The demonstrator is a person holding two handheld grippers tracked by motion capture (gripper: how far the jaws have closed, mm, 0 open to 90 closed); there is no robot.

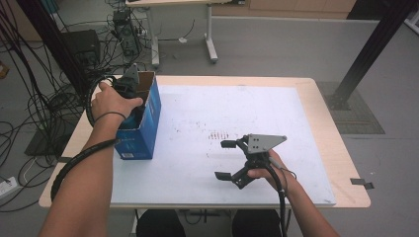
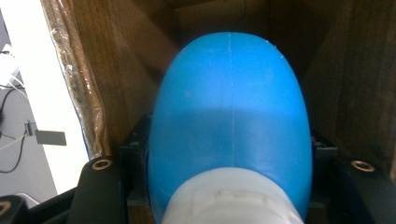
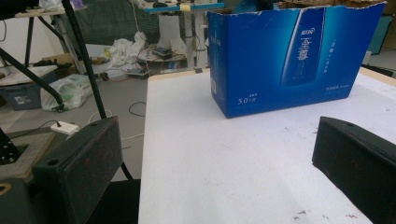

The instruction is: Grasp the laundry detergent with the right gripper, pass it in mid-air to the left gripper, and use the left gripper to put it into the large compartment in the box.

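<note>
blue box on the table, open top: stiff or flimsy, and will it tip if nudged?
The blue box looks like thin cardboard with a ragged top rim, so probably flexes. Tall and narrow, it may tip sideways. The left claw holds a blue bottle inside it.

"5.0" plus small unreadable characters is printed on blue box (image 3: 289, 56) side; vertical white characters, too blurred to be read.

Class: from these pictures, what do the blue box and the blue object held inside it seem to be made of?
Blue box: likely printed cardboard, glossy outside, brown inside, with a torn top edge. Blue object: probably smooth plastic, given its soft sheen and fine moulded seam; the left tool grips it.
</note>
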